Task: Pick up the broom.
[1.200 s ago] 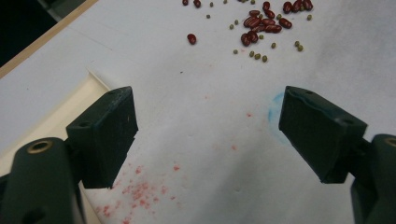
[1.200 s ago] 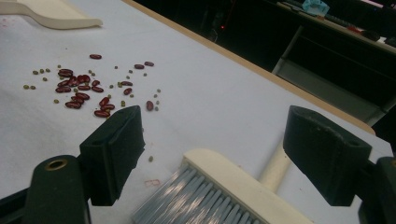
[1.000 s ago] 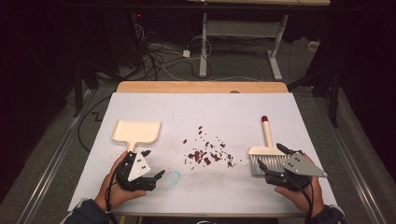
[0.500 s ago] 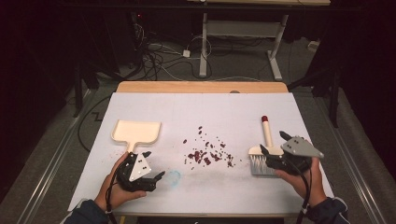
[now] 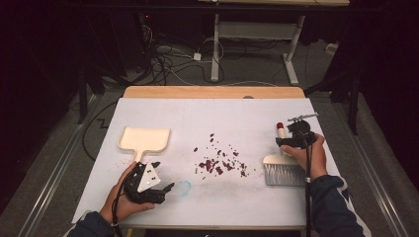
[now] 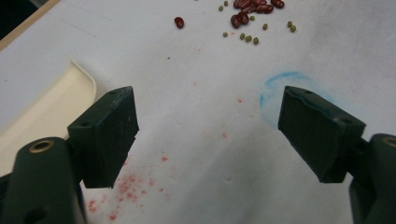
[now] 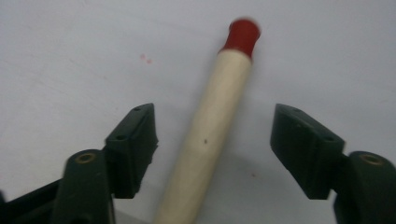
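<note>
The right tongs [image 7: 212,154] stand apart and straddle the pale wooden handle of the small hand brush [image 7: 210,135], which lies flat on the white-covered worktop [image 5: 237,118] with its red cap pointing away; the jaws have just been closing, with the handle between them, and neither pad presses on it yet. In the high view the right tongs [image 5: 291,140] sit over the handle, with the grey bristle head [image 5: 283,174] nearer the person, by the wrist.

To grip well, I would centre the handle between the pads first, since it runs at a slant and lies nearer the left pad, then close squarely on the wood below the cap so that the brush does not roll or twist.

The left tongs [image 6: 208,135] are wide apart and hold nothing, hovering over a faint blue ring mark [image 6: 280,93], just beside the cream plastic dustpan [image 5: 145,140]. They should take the dustpan's short handle next.

The scattered dark red beans and small green ones [image 5: 220,160] lie between pan and brush, so a sweep toward the pan looks shortest.
</note>
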`<action>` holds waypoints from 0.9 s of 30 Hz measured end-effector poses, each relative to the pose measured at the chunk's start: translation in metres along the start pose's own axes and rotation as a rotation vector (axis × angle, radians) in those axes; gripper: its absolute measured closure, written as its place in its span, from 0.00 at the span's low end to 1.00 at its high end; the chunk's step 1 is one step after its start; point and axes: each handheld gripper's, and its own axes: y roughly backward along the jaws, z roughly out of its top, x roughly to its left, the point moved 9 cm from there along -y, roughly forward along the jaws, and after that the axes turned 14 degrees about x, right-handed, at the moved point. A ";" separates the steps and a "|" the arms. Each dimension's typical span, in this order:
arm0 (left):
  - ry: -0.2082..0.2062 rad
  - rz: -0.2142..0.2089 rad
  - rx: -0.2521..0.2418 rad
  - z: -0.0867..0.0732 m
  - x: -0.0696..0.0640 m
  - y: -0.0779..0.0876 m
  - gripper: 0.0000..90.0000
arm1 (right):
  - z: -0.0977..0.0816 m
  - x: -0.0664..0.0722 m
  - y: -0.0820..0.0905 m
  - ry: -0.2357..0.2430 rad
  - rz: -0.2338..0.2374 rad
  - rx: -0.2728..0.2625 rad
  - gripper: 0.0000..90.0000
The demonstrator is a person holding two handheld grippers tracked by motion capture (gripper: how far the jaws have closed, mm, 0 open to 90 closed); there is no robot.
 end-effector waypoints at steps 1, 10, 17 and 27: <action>-0.001 -0.001 0.000 0.000 0.000 0.000 0.21 | -0.002 0.002 -0.008 0.000 0.025 0.037 0.45; -0.003 -0.004 0.003 0.000 -0.002 0.000 0.22 | 0.001 0.015 -0.009 0.030 -0.001 0.024 0.72; -0.003 -0.011 0.005 0.000 -0.003 -0.001 0.22 | 0.002 0.016 -0.009 0.017 0.020 -0.004 0.78; 0.002 -0.008 0.006 0.000 -0.003 0.000 0.22 | 0.003 0.012 0.008 0.037 0.059 -0.103 0.79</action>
